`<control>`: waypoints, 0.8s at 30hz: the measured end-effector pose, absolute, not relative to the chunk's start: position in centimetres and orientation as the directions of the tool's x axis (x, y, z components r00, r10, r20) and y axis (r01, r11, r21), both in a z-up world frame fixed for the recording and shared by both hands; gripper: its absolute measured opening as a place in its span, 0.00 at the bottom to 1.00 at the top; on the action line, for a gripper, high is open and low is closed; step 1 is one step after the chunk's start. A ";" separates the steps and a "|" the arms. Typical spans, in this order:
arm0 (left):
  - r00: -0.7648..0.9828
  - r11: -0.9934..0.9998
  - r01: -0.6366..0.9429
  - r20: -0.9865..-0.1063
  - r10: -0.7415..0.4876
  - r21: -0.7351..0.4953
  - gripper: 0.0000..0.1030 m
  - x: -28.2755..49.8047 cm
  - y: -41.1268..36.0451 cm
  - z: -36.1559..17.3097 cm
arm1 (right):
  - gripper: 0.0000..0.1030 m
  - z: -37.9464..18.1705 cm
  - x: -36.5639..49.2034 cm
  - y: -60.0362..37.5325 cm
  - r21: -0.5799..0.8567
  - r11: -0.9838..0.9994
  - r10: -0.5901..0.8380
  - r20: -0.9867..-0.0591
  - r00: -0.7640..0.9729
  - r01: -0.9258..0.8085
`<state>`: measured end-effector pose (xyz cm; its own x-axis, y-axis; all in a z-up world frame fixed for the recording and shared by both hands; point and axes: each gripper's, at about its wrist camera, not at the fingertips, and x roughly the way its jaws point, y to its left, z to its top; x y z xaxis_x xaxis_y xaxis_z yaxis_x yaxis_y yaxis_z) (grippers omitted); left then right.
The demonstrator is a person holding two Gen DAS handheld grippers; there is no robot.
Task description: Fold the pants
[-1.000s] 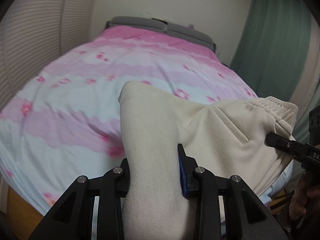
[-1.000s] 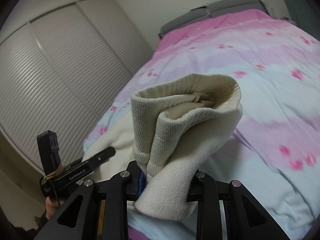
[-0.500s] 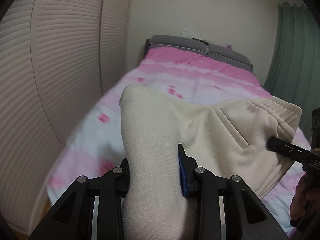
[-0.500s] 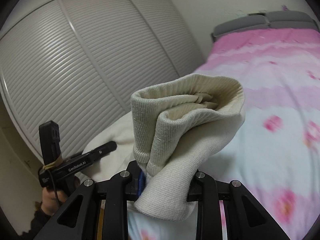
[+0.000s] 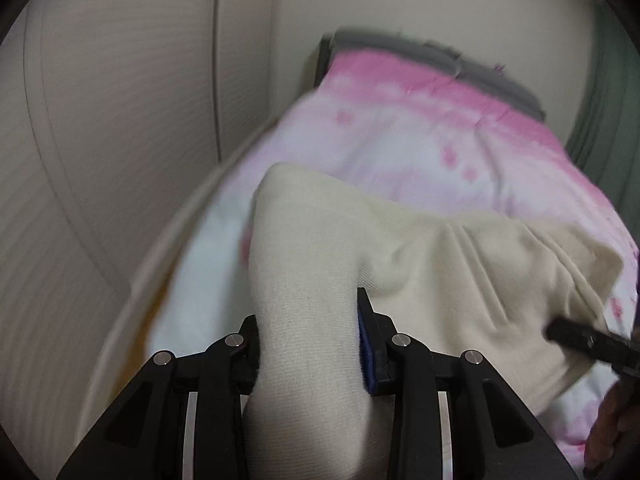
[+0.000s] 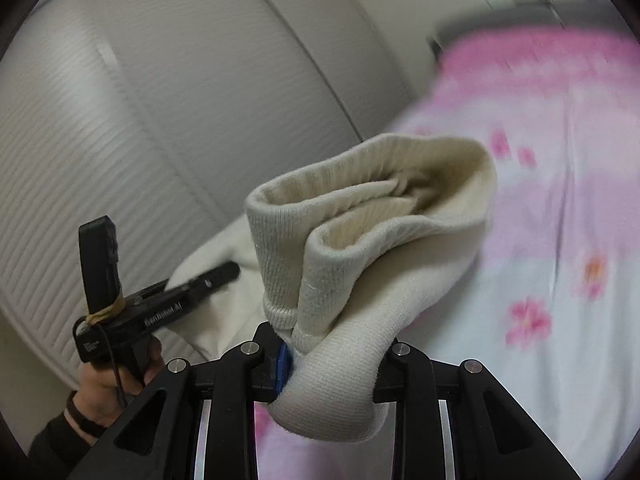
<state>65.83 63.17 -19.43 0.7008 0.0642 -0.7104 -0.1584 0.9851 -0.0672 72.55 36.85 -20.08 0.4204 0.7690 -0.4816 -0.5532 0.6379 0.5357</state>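
Note:
Cream pants (image 5: 440,272) hang in the air over the bed, stretched between both grippers. My left gripper (image 5: 310,340) is shut on a thick bunch of the cream fabric, which fills the gap between its fingers. My right gripper (image 6: 334,356) is shut on the ribbed cuffs of the pants (image 6: 360,216), which stick up out of its jaws with their openings showing. The right gripper's tip (image 5: 580,338) pokes in at the right edge of the left wrist view. In the right wrist view the left gripper (image 6: 192,288) appears at the left, held by a hand (image 6: 108,384).
A pink and white flowered bedspread (image 5: 440,144) covers the bed, with a grey headboard (image 5: 440,50) at the far end. Slatted white closet doors (image 6: 120,120) stand along the bed's left side. A green curtain (image 5: 612,92) hangs at the right.
Both grippers have swung left with the pants held between them; the closet doors now fill much of both views and the bed has slid to the right. Both grips are unchanged.

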 end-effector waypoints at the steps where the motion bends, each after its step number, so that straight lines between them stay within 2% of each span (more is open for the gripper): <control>1: 0.699 0.987 -0.158 -0.710 0.086 -0.036 0.35 65.7 62.8 -20.6 | 0.28 -22.3 73.0 36.9 0.554 0.649 0.759 -0.515 0.397 -0.522; 3: 0.721 0.988 -0.154 -0.684 0.108 -0.005 0.40 65.1 62.3 -21.6 | 0.30 -25.3 72.8 36.8 0.548 0.669 0.740 -0.557 0.378 -0.502; 4: 0.727 0.987 -0.160 -0.677 0.114 -0.006 0.45 65.1 62.4 -21.5 | 0.32 -26.3 72.4 36.6 0.539 0.673 0.736 -0.561 0.379 -0.507; 5: 0.733 0.986 -0.170 -0.668 0.128 0.003 0.57 64.9 62.5 -21.5 | 0.32 -27.1 71.9 36.3 0.517 0.683 0.725 -0.566 0.392 -0.517; 6: 0.731 0.981 -0.194 -0.664 0.157 0.018 0.65 64.8 62.8 -21.6 | 0.36 -27.4 71.6 36.1 0.501 0.696 0.712 -0.574 0.404 -0.514; 7: 0.727 0.975 -0.220 -0.663 0.176 0.018 0.81 64.7 63.5 -21.8 | 0.47 -27.6 71.4 35.7 0.502 0.702 0.707 -0.575 0.411 -0.505; 8: 0.730 0.970 -0.243 -0.659 0.182 -0.001 0.89 64.4 64.1 -22.0 | 0.52 -28.0 71.3 35.1 0.503 0.720 0.691 -0.584 0.426 -0.478; 10: 0.737 0.966 -0.259 -0.650 0.183 -0.023 0.96 63.7 64.6 -22.4 | 0.65 -28.5 71.2 34.6 0.506 0.736 0.676 -0.588 0.444 -0.449; 11: 0.734 0.962 -0.272 -0.651 0.195 -0.020 1.00 63.4 64.6 -22.8 | 0.67 -28.7 71.0 34.5 0.490 0.752 0.658 -0.597 0.459 -0.441; 15: 0.744 0.952 -0.305 -0.619 0.251 0.020 0.99 62.5 63.7 -21.4 | 0.76 -28.9 69.5 34.5 0.411 0.801 0.595 -0.626 0.505 -0.434; 19: 0.794 0.948 -0.311 -0.529 0.298 0.068 0.96 58.8 61.4 -18.0 | 0.76 -26.6 68.4 33.8 0.405 0.816 0.576 -0.636 0.514 -0.413; 24: 0.805 0.941 -0.320 -0.492 0.330 0.108 0.96 54.3 57.6 -15.1 | 0.76 -22.2 64.5 30.5 0.299 0.839 0.541 -0.533 0.650 -0.454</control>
